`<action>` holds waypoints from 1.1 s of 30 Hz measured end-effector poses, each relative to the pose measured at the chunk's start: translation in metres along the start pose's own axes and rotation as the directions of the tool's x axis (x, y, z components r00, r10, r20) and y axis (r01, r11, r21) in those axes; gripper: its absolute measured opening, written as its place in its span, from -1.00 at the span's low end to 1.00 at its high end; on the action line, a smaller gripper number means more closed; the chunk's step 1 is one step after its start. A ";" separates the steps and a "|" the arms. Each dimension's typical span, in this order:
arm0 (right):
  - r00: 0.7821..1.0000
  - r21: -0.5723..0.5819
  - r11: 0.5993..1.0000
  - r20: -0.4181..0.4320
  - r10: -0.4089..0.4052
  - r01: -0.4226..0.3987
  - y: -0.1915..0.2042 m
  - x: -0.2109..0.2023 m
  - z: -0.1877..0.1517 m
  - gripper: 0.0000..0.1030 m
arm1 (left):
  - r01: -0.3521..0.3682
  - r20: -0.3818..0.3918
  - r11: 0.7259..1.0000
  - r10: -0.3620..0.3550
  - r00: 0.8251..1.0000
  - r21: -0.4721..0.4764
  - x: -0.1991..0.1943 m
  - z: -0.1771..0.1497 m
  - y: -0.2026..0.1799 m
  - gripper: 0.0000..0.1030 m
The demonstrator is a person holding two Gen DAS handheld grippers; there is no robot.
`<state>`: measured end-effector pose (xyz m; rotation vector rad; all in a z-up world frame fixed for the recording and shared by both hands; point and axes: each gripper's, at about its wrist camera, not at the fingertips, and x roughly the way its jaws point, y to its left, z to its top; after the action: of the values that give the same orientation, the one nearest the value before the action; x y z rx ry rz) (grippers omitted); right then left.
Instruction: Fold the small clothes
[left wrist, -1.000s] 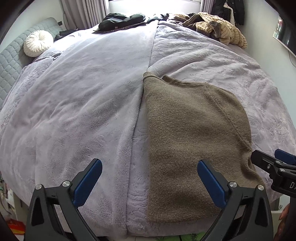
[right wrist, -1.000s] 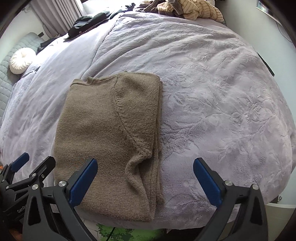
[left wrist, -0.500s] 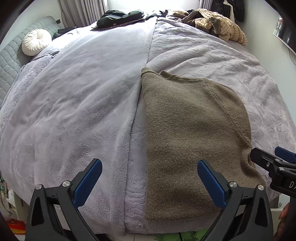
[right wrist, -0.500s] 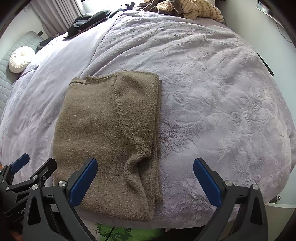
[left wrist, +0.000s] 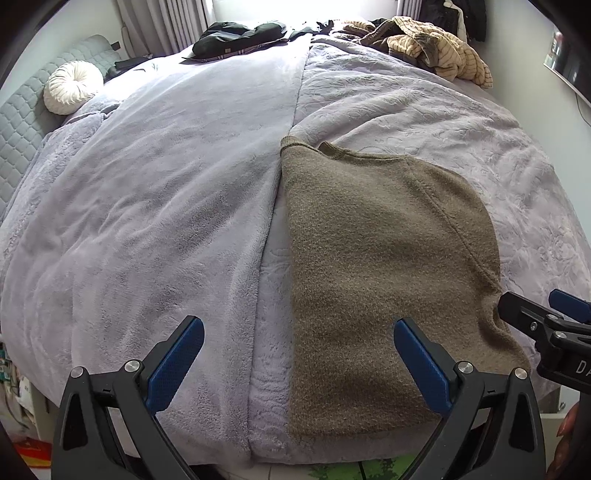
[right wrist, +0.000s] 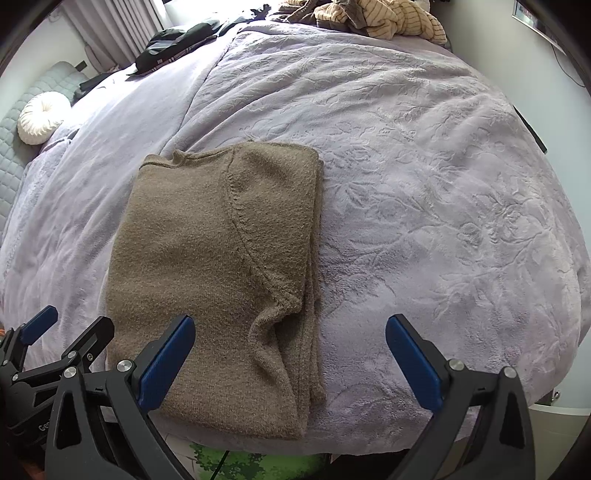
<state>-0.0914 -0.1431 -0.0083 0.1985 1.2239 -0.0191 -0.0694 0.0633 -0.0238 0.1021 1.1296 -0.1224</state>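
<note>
I logged the folded brown sweater [right wrist: 218, 266] lying flat at the near edge of the lilac-blanketed bed [right wrist: 424, 184], loose clothes [left wrist: 432, 48] heaped at its far edge by the curtains [left wrist: 166, 22], with my left gripper [left wrist: 299, 354] and right gripper [right wrist: 290, 350] both spread apart, empty.

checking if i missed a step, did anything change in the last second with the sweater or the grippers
Almost nothing. The left wrist view shifted slightly: the brown sweater sits a little lower in it, so the left gripper eased back or tilted a touch. Nothing was taken hold of or let go. The sweater lies folded in the same shape on the purple blanket, and the right gripper stays open, as does the left.
</note>
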 end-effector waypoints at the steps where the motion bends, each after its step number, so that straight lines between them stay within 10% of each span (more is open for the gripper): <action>1: 1.000 0.000 1.000 0.000 -0.001 0.001 0.000 0.000 0.000 0.99 | 0.000 0.000 1.000 0.000 1.000 0.000 0.000 0.000 0.000 1.00; 33: 1.000 0.002 1.000 -0.001 0.002 -0.002 0.006 -0.001 -0.004 0.99 | 0.000 -0.012 1.000 0.000 1.000 0.006 0.005 0.000 0.002 1.00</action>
<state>-0.0948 -0.1361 -0.0082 0.2014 1.2252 -0.0187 -0.0673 0.0649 -0.0288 0.1079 1.1409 -0.1254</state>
